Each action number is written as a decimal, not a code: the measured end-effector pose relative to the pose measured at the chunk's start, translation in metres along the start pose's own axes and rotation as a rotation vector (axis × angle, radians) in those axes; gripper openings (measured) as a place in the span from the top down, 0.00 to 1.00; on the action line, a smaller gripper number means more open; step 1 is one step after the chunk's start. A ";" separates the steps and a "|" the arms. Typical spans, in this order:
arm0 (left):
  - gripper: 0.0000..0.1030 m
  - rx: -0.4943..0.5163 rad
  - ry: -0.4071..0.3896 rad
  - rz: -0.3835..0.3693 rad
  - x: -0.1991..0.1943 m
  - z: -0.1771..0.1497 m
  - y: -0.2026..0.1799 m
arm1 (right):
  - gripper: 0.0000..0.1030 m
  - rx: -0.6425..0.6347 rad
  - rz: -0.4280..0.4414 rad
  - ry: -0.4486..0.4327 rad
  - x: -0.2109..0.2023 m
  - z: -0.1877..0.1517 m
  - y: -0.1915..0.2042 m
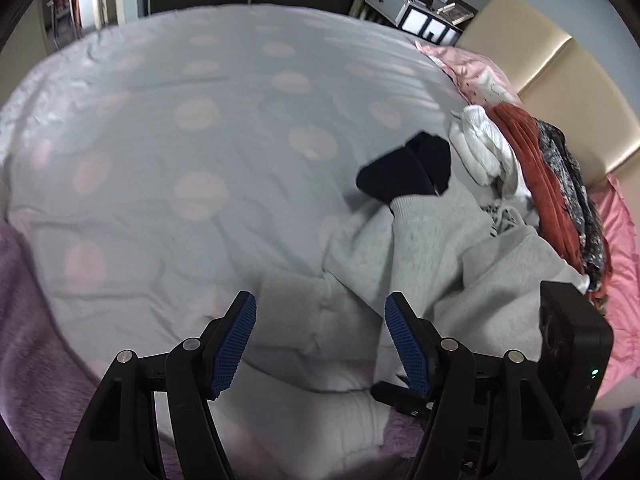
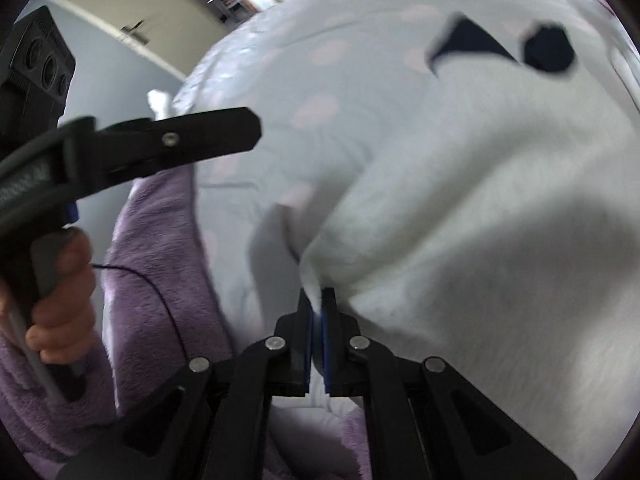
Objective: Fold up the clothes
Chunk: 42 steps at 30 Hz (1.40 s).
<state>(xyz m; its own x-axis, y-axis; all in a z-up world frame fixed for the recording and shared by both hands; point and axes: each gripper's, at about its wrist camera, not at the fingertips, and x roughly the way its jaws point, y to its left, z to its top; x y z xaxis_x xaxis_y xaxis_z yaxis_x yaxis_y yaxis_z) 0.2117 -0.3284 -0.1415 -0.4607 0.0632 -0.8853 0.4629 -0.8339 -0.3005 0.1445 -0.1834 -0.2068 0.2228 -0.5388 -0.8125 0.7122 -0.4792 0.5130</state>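
Two grippers are in play. The left gripper (image 1: 320, 320) hangs with its two blue-padded fingers spread wide and nothing between them, just above the near edge of the bed (image 1: 160, 140). The right gripper (image 2: 317, 312) has its jaws pressed nearly together, pinching a fold of one light grey sweatshirt (image 2: 460, 220); in the right wrist view the cloth rises from the pads and fills most of the frame, blurred. The same view shows the person's left hand (image 2: 60, 300) wrapped around the handle of the left gripper, with a purple fleece sleeve (image 2: 152, 280) below it.

In the left wrist view the grey sweatshirt (image 1: 420, 260) lies crumpled on the right half of the bed, one ribbed cuff pointing away. Just past that cuff, touching it, sits one dark navy garment (image 1: 408, 168), bunched up. The bedcover is pale grey with faded pink dots, and its left half lies bare.

Farther right, against the tan padded headboard (image 1: 560, 80), a heap of clothes runs along the bed's edge: one white piece (image 1: 484, 148), one rust-red ribbed piece (image 1: 536, 176), one dark patterned piece (image 1: 568, 184), and a pale pink printed one (image 1: 472, 72) beyond. Pink bedding (image 1: 620, 260) lies beside the heap. At the far corner stands a shelf unit (image 1: 420, 12) holding small items too tiny to tell.
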 end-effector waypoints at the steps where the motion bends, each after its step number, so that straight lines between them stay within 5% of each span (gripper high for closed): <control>1: 0.33 0.004 0.011 -0.013 0.005 -0.001 -0.003 | 0.93 0.019 0.001 -0.014 0.000 -0.004 -0.002; 5: 0.33 0.015 0.051 -0.065 0.023 -0.004 -0.014 | 0.88 0.032 -0.026 -0.063 -0.014 -0.008 -0.003; 7: 0.33 0.015 0.062 -0.085 0.027 -0.005 -0.017 | 0.76 0.013 -0.053 -0.095 -0.029 -0.009 -0.001; 16: 0.34 0.015 0.174 -0.066 0.065 -0.007 -0.033 | 0.76 -0.110 -0.318 -0.243 -0.107 -0.010 0.006; 22: 0.40 0.066 0.188 0.020 0.079 -0.005 -0.055 | 0.75 -0.049 -0.420 -0.296 -0.153 0.011 -0.035; 25: 0.40 0.114 0.194 0.069 0.081 -0.005 -0.067 | 0.59 -0.032 -0.490 -0.301 -0.177 0.036 -0.062; 30: 0.40 0.141 0.210 0.124 0.091 -0.003 -0.073 | 0.56 0.082 -0.534 -0.224 -0.189 0.073 -0.134; 37: 0.41 0.103 0.256 0.135 0.106 0.006 -0.068 | 0.56 0.170 -0.522 -0.069 -0.146 0.100 -0.217; 42: 0.61 0.105 0.261 0.128 0.107 0.010 -0.072 | 0.62 0.214 -0.492 0.021 -0.117 0.100 -0.245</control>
<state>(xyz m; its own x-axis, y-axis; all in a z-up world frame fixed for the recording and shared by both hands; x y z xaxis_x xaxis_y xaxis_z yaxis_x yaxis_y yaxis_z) 0.1213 -0.2668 -0.2114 -0.1873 0.0812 -0.9789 0.4173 -0.8956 -0.1542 -0.1225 -0.0730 -0.2097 -0.0884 -0.2021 -0.9754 0.5848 -0.8032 0.1134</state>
